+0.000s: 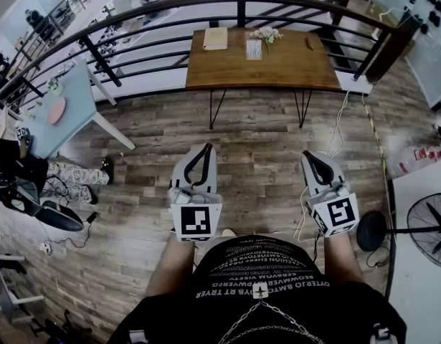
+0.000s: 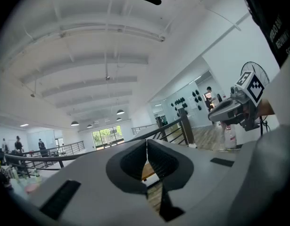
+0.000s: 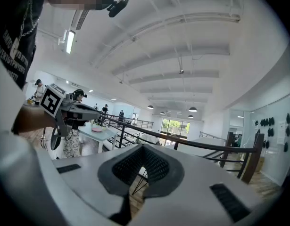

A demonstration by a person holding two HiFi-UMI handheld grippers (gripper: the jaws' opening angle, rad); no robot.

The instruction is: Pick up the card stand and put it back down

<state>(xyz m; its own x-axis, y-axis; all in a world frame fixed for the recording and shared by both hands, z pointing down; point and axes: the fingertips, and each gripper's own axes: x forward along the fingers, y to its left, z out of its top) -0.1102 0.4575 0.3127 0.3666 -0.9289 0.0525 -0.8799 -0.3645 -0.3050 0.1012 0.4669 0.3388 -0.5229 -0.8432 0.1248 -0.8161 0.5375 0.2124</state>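
1. The card stand [image 1: 254, 49], a pale upright card, is standing on the wooden tabletop [image 1: 292, 67], well ahead of both grippers and roughly on the line running forward between them.
2. A tan notebook [image 1: 215, 38] is lying to the stand's left, on the left gripper's side, and a sprig of flowers [image 1: 267, 33] is sitting just beyond the stand, towards the right gripper's side.
3. The left gripper [image 1: 207, 147] and the right gripper [image 1: 307, 155] are hanging side by side at the person's waist over the plank floor [image 1: 263, 135]. Each is showing its jaws pressed together with nothing between them.
4. Judging by that gap, the pick-up is not yet under way and the step in hand appears to be the approach to the tabletop.
5. Doing it well probably means opening one gripper's jaws before reaching the stand and coming in level.
6. It probably also means taking the stand low, where it looks steadiest, while keeping clear of the flowers and notebook.
7. Setting it back flat on the tabletop before letting go should stop it tipping.
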